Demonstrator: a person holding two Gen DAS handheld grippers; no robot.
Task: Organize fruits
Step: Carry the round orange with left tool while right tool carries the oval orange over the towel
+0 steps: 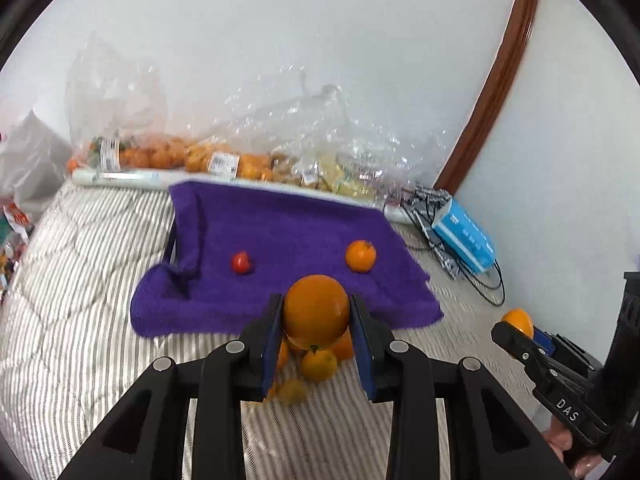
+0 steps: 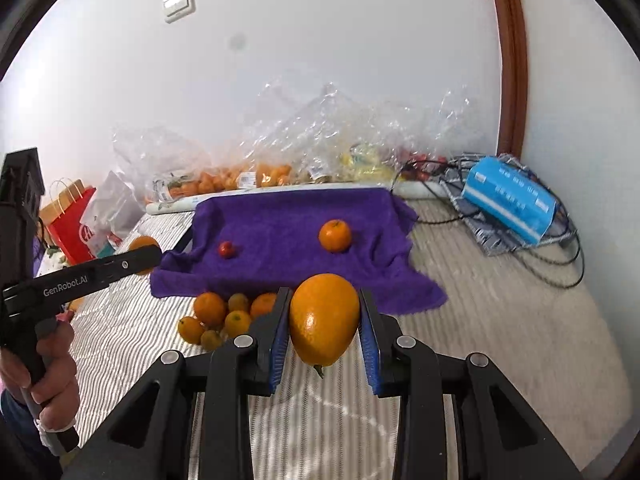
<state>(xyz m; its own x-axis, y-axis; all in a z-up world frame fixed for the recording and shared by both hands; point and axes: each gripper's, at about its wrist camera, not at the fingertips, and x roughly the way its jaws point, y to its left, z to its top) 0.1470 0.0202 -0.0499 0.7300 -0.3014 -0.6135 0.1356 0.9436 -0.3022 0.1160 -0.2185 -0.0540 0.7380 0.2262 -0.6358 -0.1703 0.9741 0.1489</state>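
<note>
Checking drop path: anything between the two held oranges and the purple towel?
Nothing visible blocks it. The left gripper and right gripper each hold an orange just short of the purple towel. On it, a small red fruit and an orange leave bare space.

On the black side of my right claw (image 1: 520, 330), seen from the left wrist view, I read the white letters "DAS". On the black side of my left claw (image 2: 148, 258), seen from the right wrist view, I read "GenRobot.AI" in white. The blue box (image 2: 510, 198) by the wall carries rows of white print, but it is too blurred for me to read. The white labels (image 1: 224, 162) on the clear fruit bags (image 1: 168, 148) show dark marks like barcodes, too small to make out. The red shopping bag (image 2: 70, 220) has a white round mark that I cannot read.
</note>
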